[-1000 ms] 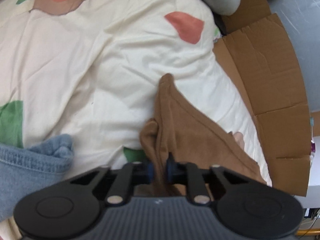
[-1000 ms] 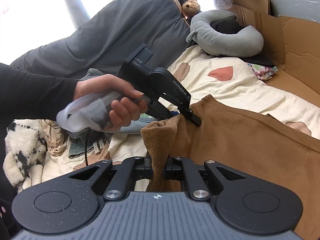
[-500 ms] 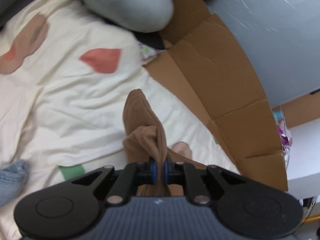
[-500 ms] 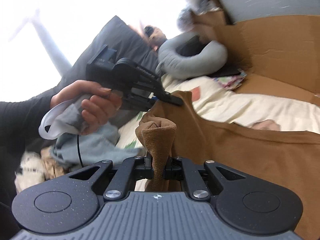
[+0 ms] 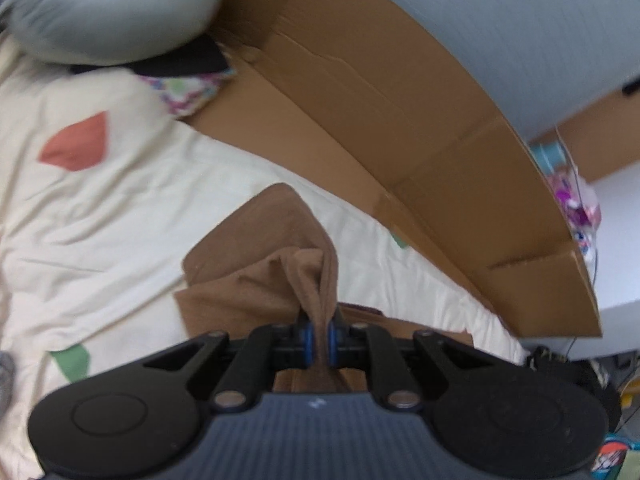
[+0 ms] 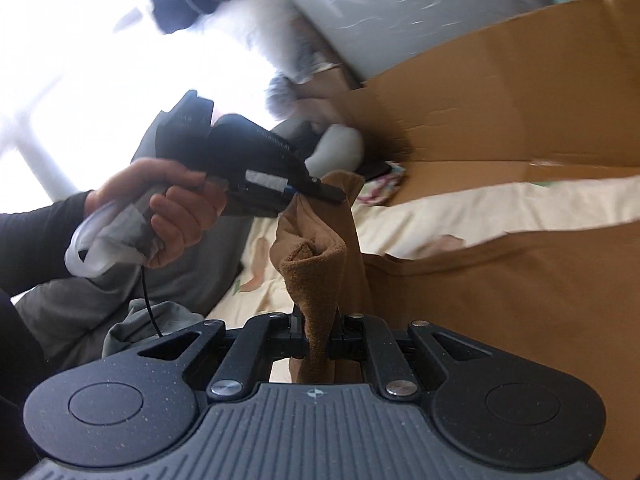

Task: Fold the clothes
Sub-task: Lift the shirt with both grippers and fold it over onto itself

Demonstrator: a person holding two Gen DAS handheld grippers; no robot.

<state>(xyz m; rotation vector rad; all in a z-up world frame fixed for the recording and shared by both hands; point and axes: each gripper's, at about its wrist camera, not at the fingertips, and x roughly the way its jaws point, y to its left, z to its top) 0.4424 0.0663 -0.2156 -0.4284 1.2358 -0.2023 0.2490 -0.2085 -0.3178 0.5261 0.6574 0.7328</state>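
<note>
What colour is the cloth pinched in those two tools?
Plain brown garment, no pattern; clearest in the left wrist view.

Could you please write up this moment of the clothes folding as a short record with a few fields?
garment: brown garment, partly lifted off the cream bedsheet
left gripper: shut on a bunched fold of the brown garment
right gripper: shut on another bunched edge of it
left hand: seen from the right wrist view, wrapped around the left gripper's handle
beside the bed: flattened cardboard along the sheet's edge
at the head: grey neck pillow
fold status: not yet laid flat
</note>
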